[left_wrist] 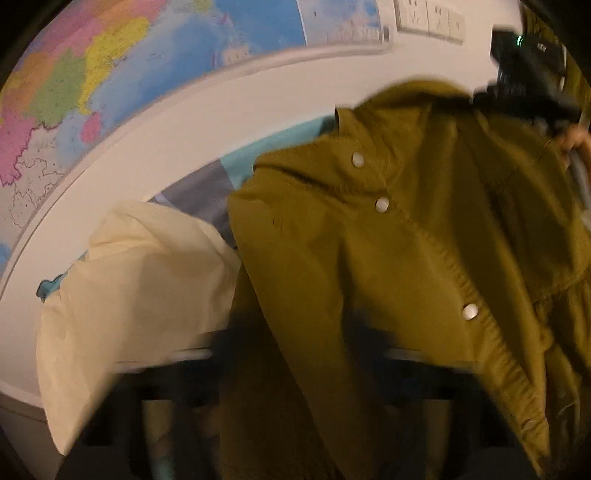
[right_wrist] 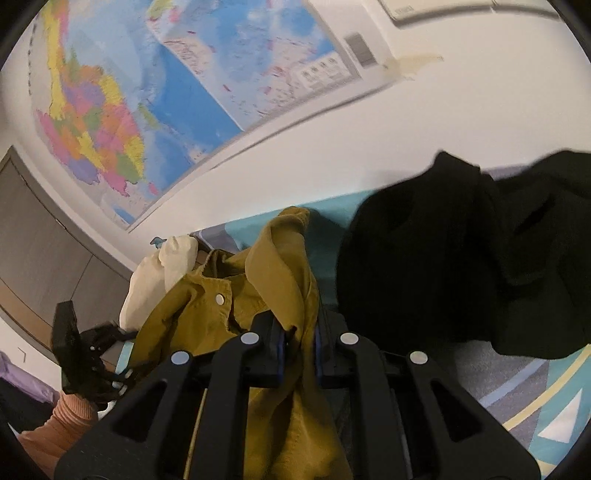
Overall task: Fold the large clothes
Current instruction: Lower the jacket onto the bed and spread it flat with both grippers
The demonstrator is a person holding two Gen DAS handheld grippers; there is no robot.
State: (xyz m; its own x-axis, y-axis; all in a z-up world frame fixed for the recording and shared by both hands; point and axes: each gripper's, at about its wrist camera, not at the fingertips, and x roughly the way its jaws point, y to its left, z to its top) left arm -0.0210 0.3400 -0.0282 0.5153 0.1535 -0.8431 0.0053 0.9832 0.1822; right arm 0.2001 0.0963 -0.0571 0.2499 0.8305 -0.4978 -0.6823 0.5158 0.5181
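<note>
We hold the mustard jacket (right_wrist: 280, 288) up: right gripper (right_wrist: 298, 345) pinches its fabric; left gripper (right_wrist: 79, 354), at eight o'clock, clamps tight, seemingly on its other edge. Next move, we judge: spread it flat on the patterned bedcover (right_wrist: 546, 402), clear of the black garment (right_wrist: 461, 251) at two o'clock.

Showing no readable text anywhere. Carrying print too small and blurred to make out on the wall map (left_wrist: 110, 74) (right_wrist: 155, 110); bearing only smeared marks on the white panel (left_wrist: 430, 18) beside it.
</note>
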